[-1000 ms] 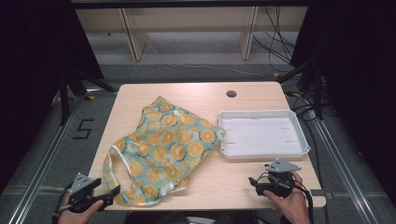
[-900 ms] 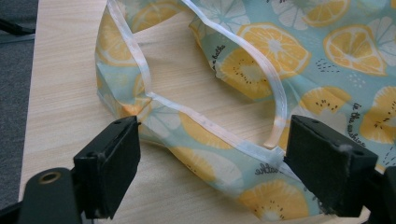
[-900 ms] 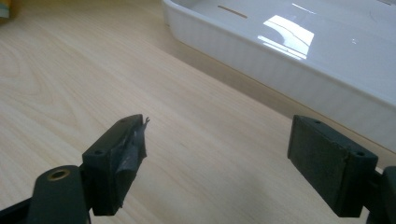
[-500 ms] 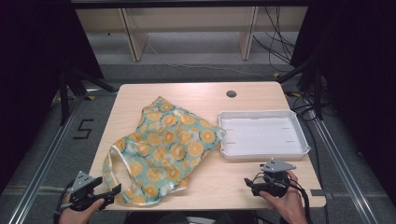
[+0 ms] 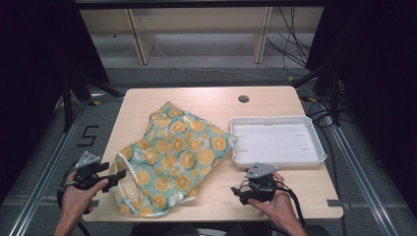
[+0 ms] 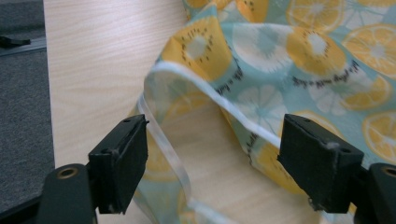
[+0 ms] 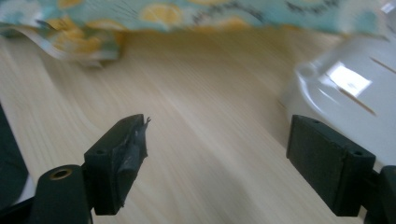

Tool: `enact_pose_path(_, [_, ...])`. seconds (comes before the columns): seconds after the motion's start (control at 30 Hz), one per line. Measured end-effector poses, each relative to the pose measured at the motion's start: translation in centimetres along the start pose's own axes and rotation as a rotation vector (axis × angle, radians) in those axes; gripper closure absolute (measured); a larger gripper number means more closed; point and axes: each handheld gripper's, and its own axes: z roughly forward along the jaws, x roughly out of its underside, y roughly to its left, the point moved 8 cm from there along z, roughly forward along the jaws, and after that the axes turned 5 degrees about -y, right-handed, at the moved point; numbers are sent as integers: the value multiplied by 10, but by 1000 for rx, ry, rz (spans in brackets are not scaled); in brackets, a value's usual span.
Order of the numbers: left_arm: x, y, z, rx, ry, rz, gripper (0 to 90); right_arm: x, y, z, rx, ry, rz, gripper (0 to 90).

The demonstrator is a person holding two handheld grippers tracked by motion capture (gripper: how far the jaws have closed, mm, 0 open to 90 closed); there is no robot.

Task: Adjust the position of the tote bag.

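Observation:
A teal bag printed with orange slices (image 5: 177, 152) lies flat on the wooden table (image 5: 206, 101), its white handle loop at its near left corner. My left gripper (image 5: 117, 176) sits at that corner, pointing right. In the left gripper view (image 6: 219, 163) the jaws have just been closing a little, with the white handle strap (image 6: 163, 140) and bag rim (image 6: 289, 56) between them, pads not touching. My right gripper (image 5: 239, 190) hovers over bare wood near the front edge, open, with nothing between its jaws (image 7: 217, 163). The bag's edge (image 7: 187, 14) lies beyond it.
A white shallow tray (image 5: 280, 119) stands at the right of the table, just beyond the right gripper, its corner (image 7: 345, 79) close by. A round cable hole (image 5: 243, 99) is at the back. Dark floor and rails flank the table.
Both hands have come forward over the table. The left gripper has reached the bag's handle corner. The right gripper has shifted left, away from the tray's front edge.

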Motion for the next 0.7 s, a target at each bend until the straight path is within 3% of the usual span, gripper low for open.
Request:
enact_pose_path(0.07, [-6,7,8,9,22,21,235,-12,12,10,-30,-4,-20,203])
enact_pose_path(0.17, [-11,14,17,11,33,13,240,-22,23,20,-61,-10,-53,202])
enact_pose_path(0.2, [-14,18,24,27,51,26,239,-31,35,28,-81,-13,-47,202])
enact_pose_path(0.3, [-20,20,32,52,56,46,258,-40,50,40,-141,4,-117,199])
enact_pose_path(0.33, [-22,21,34,65,74,55,260,-42,56,44,-133,4,-97,197])
enact_pose_path(0.37, [-23,22,36,77,82,62,259,-43,60,47,-155,16,-127,194])
enact_pose_path(0.47, [-27,21,40,110,86,67,295,-44,69,54,-167,27,-123,195])
enact_pose_path(0.5, [-28,22,41,108,86,66,293,-46,76,59,-185,32,-145,191])
enact_pose_path(0.6, [-26,28,54,133,108,29,290,-46,85,65,-206,57,-140,189])
enact_pose_path(0.7, [-23,33,60,127,119,16,289,-43,88,70,-213,72,-150,188])
